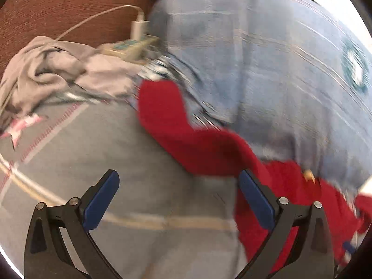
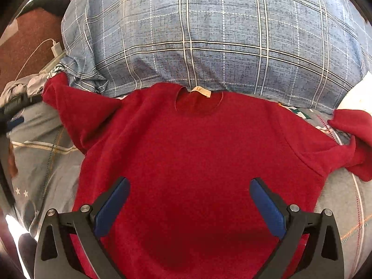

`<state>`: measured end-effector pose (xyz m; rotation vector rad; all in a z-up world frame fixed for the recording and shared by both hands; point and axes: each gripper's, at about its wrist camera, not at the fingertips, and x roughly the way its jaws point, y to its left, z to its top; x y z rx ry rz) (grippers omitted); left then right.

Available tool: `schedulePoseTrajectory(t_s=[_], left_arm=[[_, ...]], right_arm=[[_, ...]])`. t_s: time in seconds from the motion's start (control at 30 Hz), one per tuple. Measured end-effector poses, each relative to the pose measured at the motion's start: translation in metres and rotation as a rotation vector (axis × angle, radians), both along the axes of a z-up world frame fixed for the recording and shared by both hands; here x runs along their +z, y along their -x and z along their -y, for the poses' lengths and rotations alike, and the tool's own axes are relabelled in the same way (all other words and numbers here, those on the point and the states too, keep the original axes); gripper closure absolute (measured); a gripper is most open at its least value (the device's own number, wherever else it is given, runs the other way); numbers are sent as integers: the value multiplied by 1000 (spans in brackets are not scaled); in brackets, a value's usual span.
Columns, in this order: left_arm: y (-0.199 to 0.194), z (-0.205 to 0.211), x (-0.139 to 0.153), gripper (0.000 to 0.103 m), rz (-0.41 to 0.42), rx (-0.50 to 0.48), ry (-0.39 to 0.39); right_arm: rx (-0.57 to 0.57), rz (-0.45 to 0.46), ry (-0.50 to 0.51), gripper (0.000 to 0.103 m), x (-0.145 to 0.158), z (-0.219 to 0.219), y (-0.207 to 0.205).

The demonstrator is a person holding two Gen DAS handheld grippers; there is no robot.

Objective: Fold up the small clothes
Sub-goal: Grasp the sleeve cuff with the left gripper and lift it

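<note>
Red sweater (image 2: 197, 158): lying spread flat, front down or up I cannot tell, on the grey bedsheet (image 2: 44, 162), its neck opening pointing toward the pillow; a small cream label (image 2: 201, 91) is showing at the collar.
Sleeves: the one on the left of the right wrist view (image 2: 69, 107) is reaching out toward the heap of clothes; the one on the right (image 2: 353, 137) is bunching and folding back on itself near the sheet's edge.
Right gripper (image 2: 189, 205): hovering over the lower body of the sweater with its blue-padded fingers (image 2: 111, 209) standing wide apart, nothing between them.
Left gripper (image 1: 179, 200): its jaws are also spreading wide and carrying nothing; one blue finger (image 1: 255, 202) is overlapping the sweater's sleeve (image 1: 186, 134) in the left wrist view, though whether it is touching the cloth I cannot tell. This view is blurring heavily.
Pillow (image 2: 220, 34): blue plaid with white lines, sitting just beyond the sweater's collar, its lower edge touching or nearly touching the neckline.
Heap of clothes (image 1: 58, 69): grey garments lying crumpled on the sheet, beside the sweater's outstretched sleeve.
Charger and cable (image 1: 137, 25): a white plug with its cord is sitting at the top of the heap, next to a pale box-like item (image 1: 130, 47) too blurred to name.
Headboard (image 1: 58, 7): reddish-brown surface standing behind the heap and the pillow.
Containers: none is showing in either view; the clothes are resting directly on the bed.
</note>
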<state>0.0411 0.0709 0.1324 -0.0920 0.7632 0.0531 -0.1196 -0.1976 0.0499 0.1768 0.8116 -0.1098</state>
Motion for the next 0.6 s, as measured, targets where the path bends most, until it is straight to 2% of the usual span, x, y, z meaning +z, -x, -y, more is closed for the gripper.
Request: schedulePoseTrajectory(t_s=[0.17,0.27,0.33,0.37,0.43,0.5,0.6], left_arm=[[-47,-24,4,1,-7,93,-5],[-76,-27,-6,24,-45,95,-6],[-91,-27,-16,58,-78,95,-19],[-96,-23,-18,63,-55,100,-63],[-103,-18,-21,87,-56,82,-97],[-107,-21,-24,97,-86,74,-70],[-99,-36,-14,98,-77,52,40]], right_arm=[[20,-10,-14,1,-5,-2,-6],[24,-25,-23,1,-10,-2,-9],[26,-31,-30,1,-11,-2,-10],[26,-33,-30,1,-12,-1,-11],[23,-36,-28,1,-13,-1,-11],[20,-37,-27,1,-13,1,-10],[12,-28,-35,1,-11,5,-8]])
